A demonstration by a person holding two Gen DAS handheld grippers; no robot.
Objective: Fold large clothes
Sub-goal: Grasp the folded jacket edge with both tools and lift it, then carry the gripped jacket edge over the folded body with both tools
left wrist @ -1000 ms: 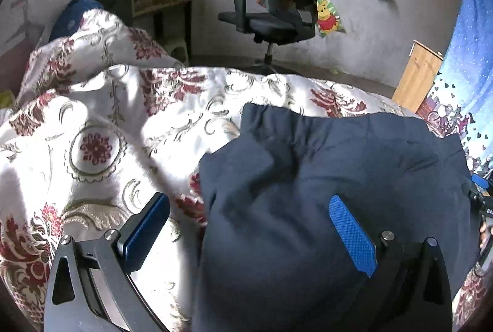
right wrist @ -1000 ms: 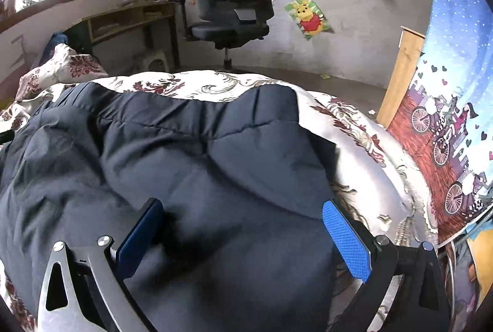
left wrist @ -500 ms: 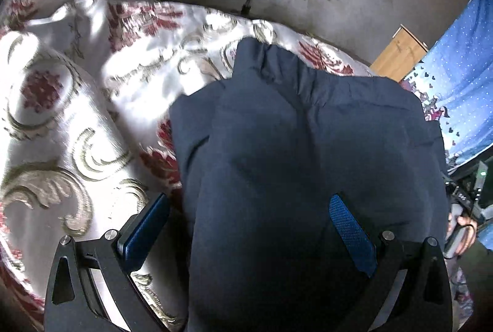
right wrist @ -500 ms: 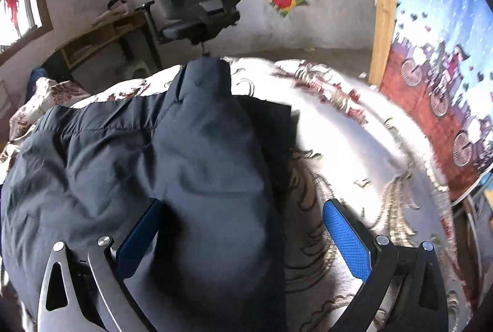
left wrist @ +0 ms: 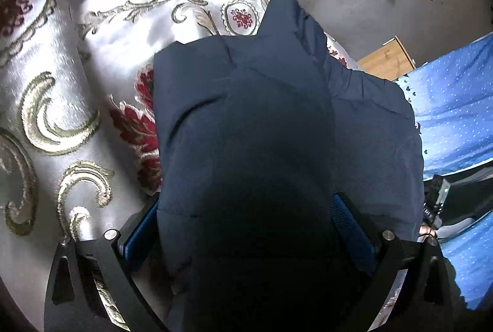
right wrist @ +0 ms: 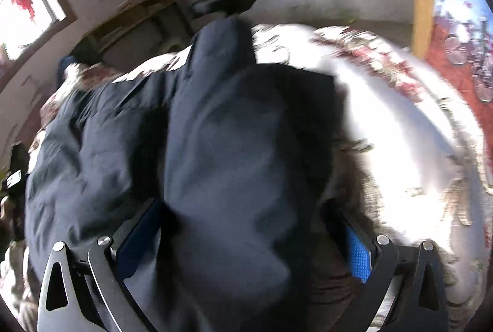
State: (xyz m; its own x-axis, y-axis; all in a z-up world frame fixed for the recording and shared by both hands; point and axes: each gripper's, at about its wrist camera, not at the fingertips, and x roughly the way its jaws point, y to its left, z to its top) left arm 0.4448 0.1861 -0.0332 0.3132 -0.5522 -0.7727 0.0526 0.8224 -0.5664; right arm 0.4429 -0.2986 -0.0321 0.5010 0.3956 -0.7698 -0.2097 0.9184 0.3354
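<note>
The dark blue garment (left wrist: 277, 128) lies on the bed, on a white bedspread (left wrist: 61, 104) patterned with gold scrolls and red flowers. It spreads forward from both claws toward the far edge of the bed.

Left claw (left wrist: 246, 227): the fingers stand wide apart, with a thick bulge of fabric filling the gap between the two blue pads (left wrist: 348, 221). Whether the pads press on the cloth or merely straddle it cannot be determined. Bare bedspread lies to the left of this claw; the garment continues to its right.

Right claw (right wrist: 243, 236): the same arrangement, fingers spread, a raised fold of garment (right wrist: 234, 147) between them. This view is blurred, so contact at the pads cannot be confirmed. Bare bedspread (right wrist: 400, 131) lies to the right of this claw.

Progress: the garment appears partly folded. It forms a compact, roughly rectangular bundle, with a narrow section projecting ahead of the claws at the far end and layered edges visible on the left side. The fold in hand looks incomplete: the near portion is bunched and raised, not laid flat. Remaining work, as judged here: lay the lifted portion over, flatten it, and square the edges.
</note>
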